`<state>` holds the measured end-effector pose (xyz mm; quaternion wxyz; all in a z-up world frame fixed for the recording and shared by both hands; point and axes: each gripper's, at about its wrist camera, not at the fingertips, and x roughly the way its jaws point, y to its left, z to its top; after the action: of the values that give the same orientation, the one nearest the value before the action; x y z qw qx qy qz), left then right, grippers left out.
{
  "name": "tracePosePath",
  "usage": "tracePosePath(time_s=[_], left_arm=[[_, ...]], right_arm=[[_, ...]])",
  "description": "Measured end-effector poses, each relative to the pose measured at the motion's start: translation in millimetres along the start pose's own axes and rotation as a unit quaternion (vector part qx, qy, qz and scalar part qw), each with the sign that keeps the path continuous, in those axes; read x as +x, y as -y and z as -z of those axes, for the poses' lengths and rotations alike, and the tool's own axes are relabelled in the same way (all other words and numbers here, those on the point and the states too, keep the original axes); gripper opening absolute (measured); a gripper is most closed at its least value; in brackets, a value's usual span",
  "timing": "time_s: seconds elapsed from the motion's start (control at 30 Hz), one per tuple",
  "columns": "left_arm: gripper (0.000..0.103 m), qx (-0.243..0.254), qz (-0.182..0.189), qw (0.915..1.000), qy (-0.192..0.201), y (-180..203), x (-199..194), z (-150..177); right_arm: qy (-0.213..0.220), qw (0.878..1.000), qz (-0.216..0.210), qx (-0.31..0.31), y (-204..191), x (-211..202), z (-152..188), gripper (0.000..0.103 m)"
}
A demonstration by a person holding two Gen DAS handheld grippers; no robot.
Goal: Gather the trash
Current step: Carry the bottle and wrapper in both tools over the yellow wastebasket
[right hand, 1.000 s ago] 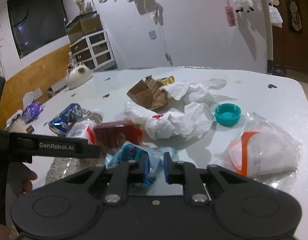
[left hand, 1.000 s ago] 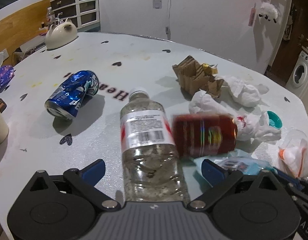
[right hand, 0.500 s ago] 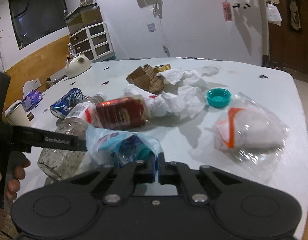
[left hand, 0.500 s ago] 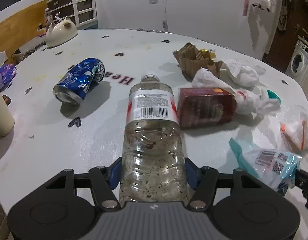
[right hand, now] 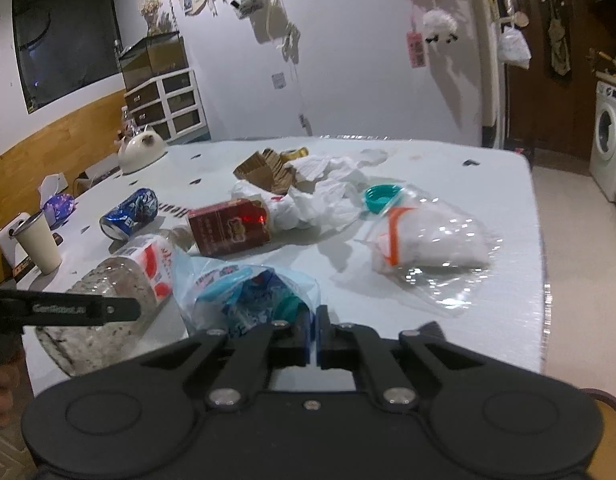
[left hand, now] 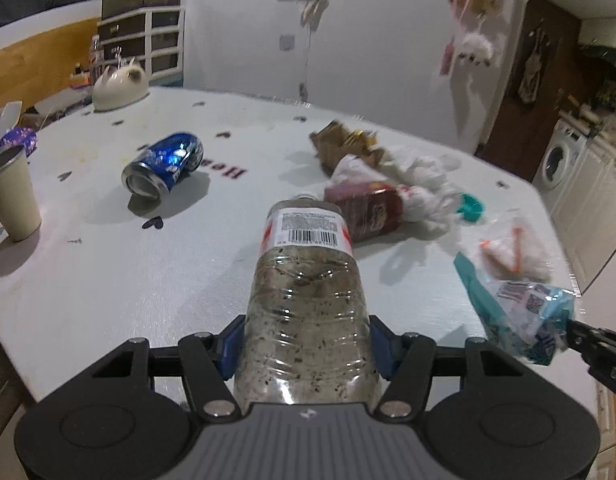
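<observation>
Grimy, speckled clear plastic bottle (left hand: 304, 308), barcode label uppermost.

The left wrist view looks forward along its fingers from just above the near edge of the white table (left hand: 108, 300), close over a plastic bottle (left hand: 308, 300), facing the far wall. The right wrist view sits further right and slightly higher, facing the same way. Both share the bottle (right hand: 120, 280), blue can (left hand: 164, 166) (right hand: 130, 212), red box (left hand: 366, 210) (right hand: 228, 226) and paper cup (left hand: 12, 196) (right hand: 38, 246)
</observation>
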<state>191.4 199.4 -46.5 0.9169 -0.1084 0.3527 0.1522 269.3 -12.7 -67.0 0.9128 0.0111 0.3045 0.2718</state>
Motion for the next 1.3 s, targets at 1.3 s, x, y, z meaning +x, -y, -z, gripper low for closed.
tracePosePath(time_s=[1.3], left_arm=[[0.062,0.08,0.142,0.9767,0.14,147.3,-142.6,75.7]], right_arm=[[0.138,0.979,0.14,0.053,89.4,-226.6,66.0,0.002]])
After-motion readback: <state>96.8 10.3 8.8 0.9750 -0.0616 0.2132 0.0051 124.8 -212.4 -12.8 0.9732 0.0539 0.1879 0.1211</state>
